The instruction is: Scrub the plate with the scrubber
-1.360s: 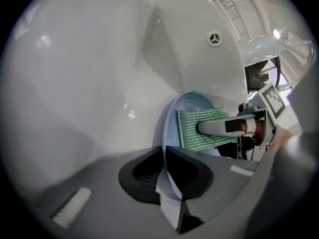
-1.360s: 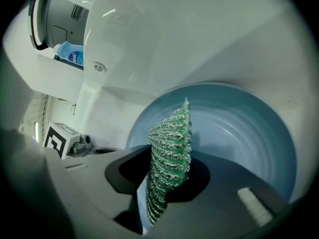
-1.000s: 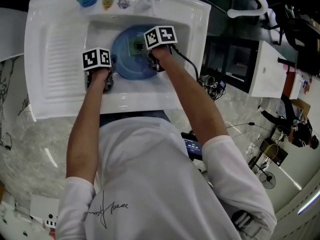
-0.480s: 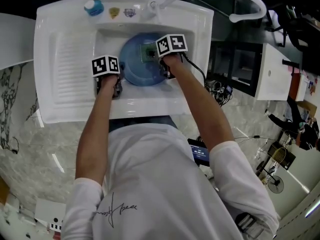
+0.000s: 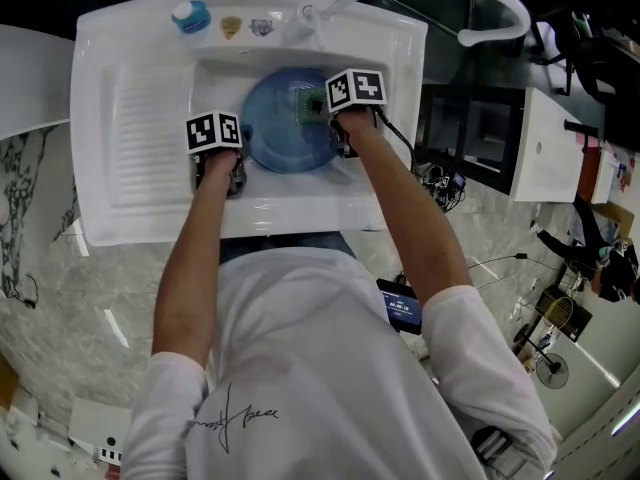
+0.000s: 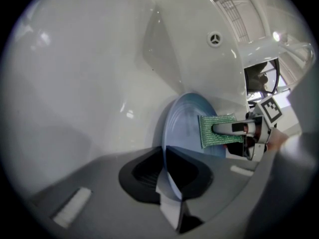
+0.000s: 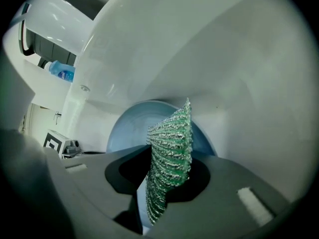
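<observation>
The left gripper point(image 6: 167, 176) is nearly closed, pinching the near-left rim of the blue plate point(image 6: 187, 123), probably so it cannot slide about in the sink point(image 5: 130, 193). The right gripper point(image 7: 164, 193) is clamped on the green scrubber point(image 7: 172, 148). The scrubber seems pressed against the plate's far-right face, ready for a wiping stroke.

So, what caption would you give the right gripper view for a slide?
Right hand-held gripper holds green scrubber against blue plate in white sink.
</observation>
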`<state>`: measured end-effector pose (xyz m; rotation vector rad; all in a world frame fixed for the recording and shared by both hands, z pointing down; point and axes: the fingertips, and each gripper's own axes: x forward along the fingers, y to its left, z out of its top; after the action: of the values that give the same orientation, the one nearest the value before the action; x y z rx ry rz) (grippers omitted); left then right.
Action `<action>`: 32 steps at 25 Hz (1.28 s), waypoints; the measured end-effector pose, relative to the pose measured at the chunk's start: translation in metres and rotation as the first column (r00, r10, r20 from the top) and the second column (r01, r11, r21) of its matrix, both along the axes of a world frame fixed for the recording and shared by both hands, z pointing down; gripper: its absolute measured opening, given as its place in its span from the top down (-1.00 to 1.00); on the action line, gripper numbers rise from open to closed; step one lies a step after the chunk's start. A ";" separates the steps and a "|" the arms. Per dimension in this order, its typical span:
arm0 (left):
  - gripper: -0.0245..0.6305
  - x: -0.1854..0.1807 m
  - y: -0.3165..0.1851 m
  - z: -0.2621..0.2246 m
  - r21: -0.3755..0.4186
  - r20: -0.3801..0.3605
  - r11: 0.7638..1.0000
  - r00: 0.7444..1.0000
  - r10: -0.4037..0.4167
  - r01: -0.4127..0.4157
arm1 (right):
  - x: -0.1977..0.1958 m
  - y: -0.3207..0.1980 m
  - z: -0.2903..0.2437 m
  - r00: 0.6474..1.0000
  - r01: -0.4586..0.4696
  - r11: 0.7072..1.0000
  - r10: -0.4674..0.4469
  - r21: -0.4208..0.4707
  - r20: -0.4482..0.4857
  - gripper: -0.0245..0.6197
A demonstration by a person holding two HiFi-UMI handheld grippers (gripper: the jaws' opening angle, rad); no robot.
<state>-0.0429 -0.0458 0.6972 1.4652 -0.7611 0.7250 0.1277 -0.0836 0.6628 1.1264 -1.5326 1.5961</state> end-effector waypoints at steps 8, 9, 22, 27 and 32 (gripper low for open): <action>0.70 0.001 0.001 0.000 -0.006 -0.005 1.000 1.000 -0.001 0.000 | 0.029 0.003 -0.003 0.992 -0.066 0.998 0.063 -0.023 -0.110 0.69; 0.70 0.001 0.001 0.000 -0.006 -0.006 1.000 1.000 -0.001 0.001 | 0.031 0.003 -0.003 0.991 -0.058 0.998 0.055 -0.023 -0.124 0.69; 0.70 0.000 -0.001 0.000 -0.004 -0.008 1.000 1.000 -0.005 0.005 | 0.044 0.011 -0.014 0.970 -0.008 0.999 -0.002 -0.039 -0.243 0.69; 0.70 0.000 -0.001 -0.002 -0.004 -0.007 1.000 1.000 -0.007 0.007 | 0.038 0.010 -0.026 0.972 0.023 1.000 -0.023 -0.002 -0.233 0.69; 0.70 0.000 -0.002 -0.001 -0.004 -0.008 1.000 1.000 -0.008 0.008 | 0.011 0.005 -0.039 0.991 0.016 0.998 -0.008 0.063 -0.131 0.70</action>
<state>-0.0426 -0.0473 0.6959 1.4602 -0.7589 0.7143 0.1391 -0.0788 0.6242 1.2292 -1.5101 1.4446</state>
